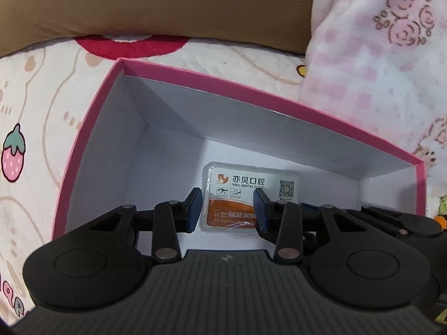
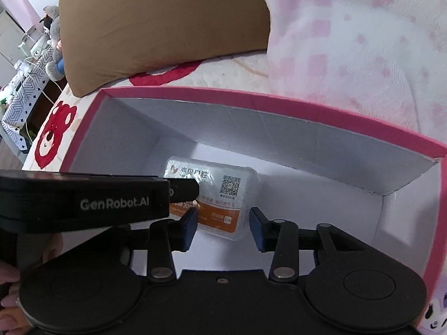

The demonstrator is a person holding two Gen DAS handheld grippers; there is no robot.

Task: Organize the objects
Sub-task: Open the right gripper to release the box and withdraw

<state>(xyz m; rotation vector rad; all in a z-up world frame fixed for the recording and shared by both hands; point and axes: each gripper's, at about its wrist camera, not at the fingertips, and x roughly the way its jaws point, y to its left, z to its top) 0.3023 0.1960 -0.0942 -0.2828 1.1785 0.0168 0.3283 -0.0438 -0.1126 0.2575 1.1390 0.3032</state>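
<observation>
Status: 1 item, a clear-wrapped dental clinic pack [image 1: 245, 195] w/ QR code and orange lower band, is lying flat on the floor of the pink-rimmed box [image 1: 223, 83], near the middle. The box is sitting on a bed w/ a cartoon-print sheet [image 1: 42, 97]; a brown pillow [image 1: 167, 5] and a pink checked blanket [image 1: 377, 55] are lying behind it.

Left claw [image 1: 227, 209] is hanging inside the box above the pack, jaws partly open, gripping nothing. Right claw [image 2: 223, 226] is hanging beside it, jaws also partly open and empty; the pack is showing in the gap, pads not touching it.

Progress est.: 1 pack boxed. Remaining items: not in view, so qty left cannot be told.
</observation>
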